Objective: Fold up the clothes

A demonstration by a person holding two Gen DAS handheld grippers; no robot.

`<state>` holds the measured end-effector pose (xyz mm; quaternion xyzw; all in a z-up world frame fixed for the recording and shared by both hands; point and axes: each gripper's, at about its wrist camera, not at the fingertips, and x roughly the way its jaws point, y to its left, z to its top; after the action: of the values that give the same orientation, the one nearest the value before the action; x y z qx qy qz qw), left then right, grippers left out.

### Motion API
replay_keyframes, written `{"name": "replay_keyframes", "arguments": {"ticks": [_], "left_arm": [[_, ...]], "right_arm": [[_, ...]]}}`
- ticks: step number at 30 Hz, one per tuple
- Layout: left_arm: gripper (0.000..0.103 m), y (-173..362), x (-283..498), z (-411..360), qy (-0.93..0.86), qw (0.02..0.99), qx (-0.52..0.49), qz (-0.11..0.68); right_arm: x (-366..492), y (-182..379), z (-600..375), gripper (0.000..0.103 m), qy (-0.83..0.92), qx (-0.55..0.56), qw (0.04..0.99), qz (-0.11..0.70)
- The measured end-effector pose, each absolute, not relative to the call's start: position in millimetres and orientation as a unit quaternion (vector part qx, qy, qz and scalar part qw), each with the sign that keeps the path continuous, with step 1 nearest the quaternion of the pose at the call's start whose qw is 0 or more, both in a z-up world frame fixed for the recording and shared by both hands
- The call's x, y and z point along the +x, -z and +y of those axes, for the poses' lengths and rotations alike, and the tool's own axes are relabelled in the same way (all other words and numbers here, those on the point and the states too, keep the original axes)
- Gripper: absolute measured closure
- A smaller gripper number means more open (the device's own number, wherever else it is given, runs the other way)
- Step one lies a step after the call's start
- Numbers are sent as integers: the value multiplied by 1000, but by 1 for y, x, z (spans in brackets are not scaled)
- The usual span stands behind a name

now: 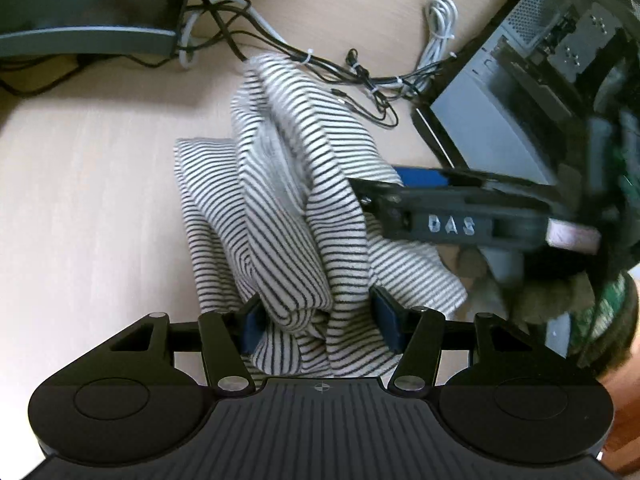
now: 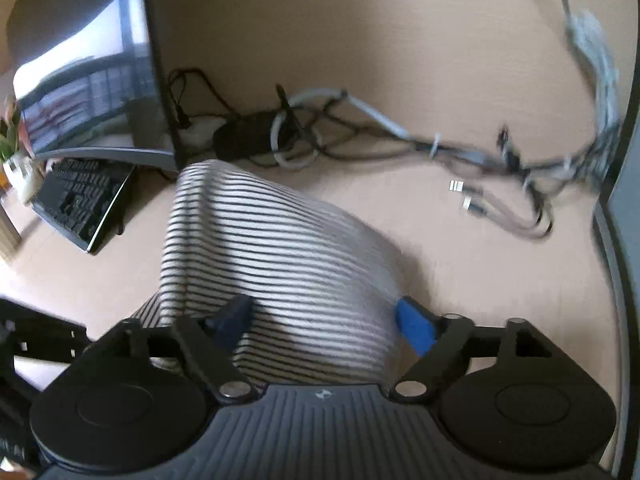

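A white garment with thin black stripes (image 1: pixel 288 200) lies bunched on a light wooden desk (image 1: pixel 88 184). My left gripper (image 1: pixel 320 318) has its blue pads wide apart with a thick fold of the garment between them. The right gripper's black body (image 1: pixel 448 216) crosses the left wrist view at mid right, its tip at the cloth. In the right wrist view the striped garment (image 2: pixel 272 248) bulges between my right gripper's (image 2: pixel 324 324) blue pads, which stand wide apart. This view is blurred by motion.
A curved monitor (image 2: pixel 92 80) and a black keyboard (image 2: pixel 84 200) stand at the left. A tangle of black and white cables (image 1: pixel 360 72) lies behind the garment. An open computer case (image 1: pixel 540 80) stands at the right. Bare desk (image 2: pixel 480 280) shows right of the cloth.
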<state>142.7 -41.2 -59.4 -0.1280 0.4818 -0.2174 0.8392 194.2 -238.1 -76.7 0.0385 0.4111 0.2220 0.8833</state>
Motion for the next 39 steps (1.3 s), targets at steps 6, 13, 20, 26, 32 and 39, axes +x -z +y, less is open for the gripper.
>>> {"name": "replay_keyframes", "arguments": {"ticks": [6,13,20,26,32,39], "left_arm": [[42,55,132,-29,213,844,-140,471],[42,24,114,-6,164,890,-83,416],[47,25,109,3,149,898,-59,410],[52,25,107,8,162,898,-56,406],[52,27,105,7,177,896,-55,403],[56,43,113,7,200,877,-92,427]], "right_arm": [[198,95,-252,4,-227,119,859,444],[146,34,-236,19,-183,17,931,317],[96,52,-180,32,-203,-50,918,338],[86,70,-164,68,-159,-71,932,319],[86,53,-165,72,-136,-73,941,302],[108,76,-166,66,-119,-62,931,340]]}}
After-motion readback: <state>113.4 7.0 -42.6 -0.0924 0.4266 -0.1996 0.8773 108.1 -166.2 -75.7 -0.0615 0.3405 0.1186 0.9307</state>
